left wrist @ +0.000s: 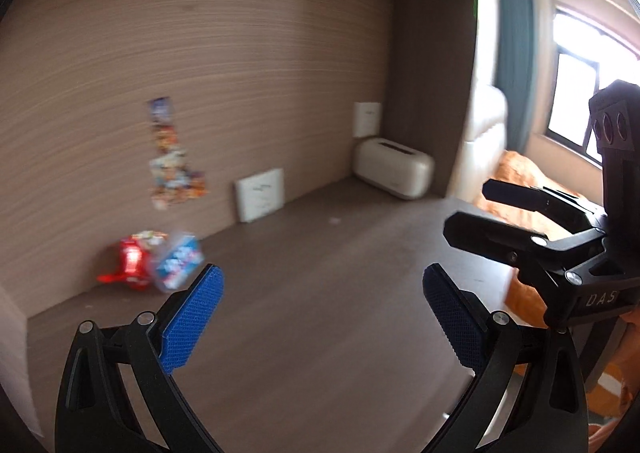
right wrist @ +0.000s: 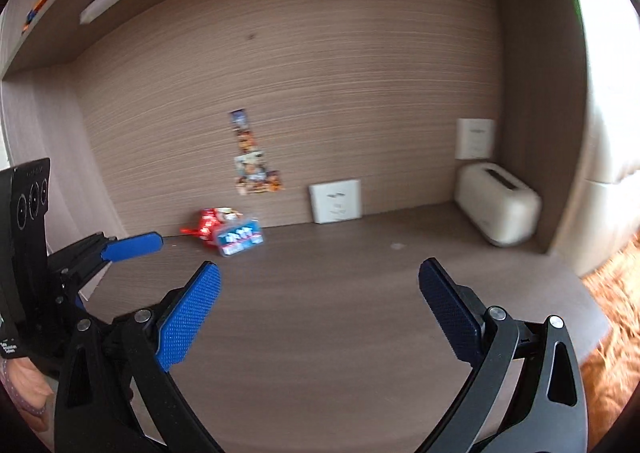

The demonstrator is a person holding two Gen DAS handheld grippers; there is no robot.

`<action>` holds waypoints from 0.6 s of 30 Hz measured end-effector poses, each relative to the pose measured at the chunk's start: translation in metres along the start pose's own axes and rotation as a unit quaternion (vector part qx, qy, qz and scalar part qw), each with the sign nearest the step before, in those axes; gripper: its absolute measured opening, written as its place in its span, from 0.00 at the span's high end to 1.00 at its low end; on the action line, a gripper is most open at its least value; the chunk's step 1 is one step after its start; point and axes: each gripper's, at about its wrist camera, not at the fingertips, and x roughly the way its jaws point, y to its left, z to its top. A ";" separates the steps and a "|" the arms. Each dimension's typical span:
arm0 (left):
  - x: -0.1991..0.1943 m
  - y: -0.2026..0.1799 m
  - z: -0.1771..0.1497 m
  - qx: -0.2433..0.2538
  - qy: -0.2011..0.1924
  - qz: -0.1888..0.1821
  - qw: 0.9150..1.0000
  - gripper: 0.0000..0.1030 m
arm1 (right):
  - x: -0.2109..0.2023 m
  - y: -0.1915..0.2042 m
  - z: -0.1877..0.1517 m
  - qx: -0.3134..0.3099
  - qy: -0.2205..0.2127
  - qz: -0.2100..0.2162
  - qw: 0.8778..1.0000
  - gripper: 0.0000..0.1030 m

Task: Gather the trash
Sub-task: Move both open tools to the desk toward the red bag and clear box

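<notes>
Both the left tongs [left wrist: 323,285] and right tongs [right wrist: 319,279] gape wide, empty. The red wrapper [right wrist: 208,224] and blue packet [right wrist: 239,240], blurred, possibly snack bags, lie against the counter's [right wrist: 360,293] back wall; reach left, grip the crumpled edges.

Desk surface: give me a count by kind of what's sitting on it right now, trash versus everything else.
Trash wrappers: 2, a red wrapper and a blue-and-white packet, touching, at the back wall.
Toasters: 1, a cream toaster in the back right corner.
White wall plates at desk level: 1.
Total: 4.
</notes>
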 end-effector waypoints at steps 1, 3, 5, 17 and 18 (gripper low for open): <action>-0.001 0.014 0.001 -0.004 -0.002 0.009 1.000 0.05 | 0.009 0.008 0.004 -0.005 0.002 0.008 1.000 0.04; 0.000 0.036 0.002 -0.006 -0.006 0.028 1.000 0.05 | 0.027 0.022 0.012 -0.010 0.006 0.021 1.000 0.04; 0.002 0.055 0.001 -0.007 -0.008 0.046 0.999 0.05 | 0.048 0.035 0.018 -0.017 0.010 0.035 0.999 0.04; 0.020 0.151 -0.007 -0.028 0.017 0.094 0.995 0.05 | 0.129 0.079 0.038 -0.025 0.026 0.068 0.997 0.04; 0.024 0.157 -0.008 -0.028 0.019 0.101 0.994 0.05 | 0.135 0.082 0.038 -0.029 0.030 0.068 0.997 0.04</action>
